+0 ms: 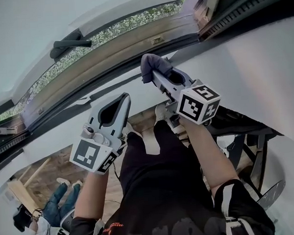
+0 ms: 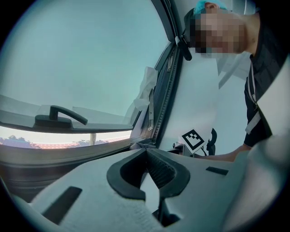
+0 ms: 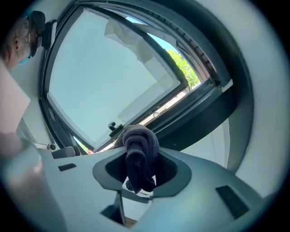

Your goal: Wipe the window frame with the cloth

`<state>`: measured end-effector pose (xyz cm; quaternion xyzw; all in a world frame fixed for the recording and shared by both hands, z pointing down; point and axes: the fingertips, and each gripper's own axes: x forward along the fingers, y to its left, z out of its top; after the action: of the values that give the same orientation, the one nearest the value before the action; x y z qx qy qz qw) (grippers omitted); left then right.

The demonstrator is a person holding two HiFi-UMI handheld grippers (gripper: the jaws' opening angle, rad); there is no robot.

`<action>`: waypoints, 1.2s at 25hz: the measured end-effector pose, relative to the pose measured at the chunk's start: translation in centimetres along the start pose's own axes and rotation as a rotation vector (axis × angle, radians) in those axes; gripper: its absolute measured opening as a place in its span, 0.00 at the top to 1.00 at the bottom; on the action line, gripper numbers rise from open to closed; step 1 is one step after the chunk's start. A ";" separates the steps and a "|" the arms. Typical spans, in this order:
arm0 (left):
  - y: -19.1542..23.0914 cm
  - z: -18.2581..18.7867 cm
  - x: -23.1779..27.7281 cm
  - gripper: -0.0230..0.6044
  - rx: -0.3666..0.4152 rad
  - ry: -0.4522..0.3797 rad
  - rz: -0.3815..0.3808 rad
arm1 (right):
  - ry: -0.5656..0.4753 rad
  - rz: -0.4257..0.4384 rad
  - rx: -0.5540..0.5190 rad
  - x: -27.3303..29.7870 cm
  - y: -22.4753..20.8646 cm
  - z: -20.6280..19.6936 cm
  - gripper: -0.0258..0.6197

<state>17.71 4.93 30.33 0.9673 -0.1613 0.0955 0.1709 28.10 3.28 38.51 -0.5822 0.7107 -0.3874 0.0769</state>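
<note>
Grey cloth (image 1: 152, 64), bunched, is clamped between the jaws of the right tool (image 1: 159, 75). It sits at the lower edge of the window frame (image 1: 108, 55), right of the handle (image 1: 70, 43). The left tool (image 1: 122, 98), jaws together on nothing, hangs lower before the white ledge (image 1: 243, 64), apart from the cloth.

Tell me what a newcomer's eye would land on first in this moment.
First comes the dark cloth, bunched in the shut right gripper and raised to the window frame at the centre of the head view; whether it touches the frame is unclear. To its left, the left gripper is shut and empty. Higher up, a black handle sits on the window, with greenery beside it.
</note>
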 end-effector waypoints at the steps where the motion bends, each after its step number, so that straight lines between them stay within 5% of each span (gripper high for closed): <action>1: -0.2 0.0 0.4 0.93 0.000 0.001 -0.006 | -0.005 -0.005 0.002 -0.2 -0.3 0.2 0.77; 30: -3.9 0.6 7.9 0.93 0.027 0.030 -0.108 | -0.121 -0.152 0.040 -6.5 -9.8 6.3 0.77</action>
<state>26.46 5.98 30.55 0.9752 -0.1053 0.1028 0.1650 41.16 5.92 38.21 -0.6549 0.6508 -0.3704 0.1015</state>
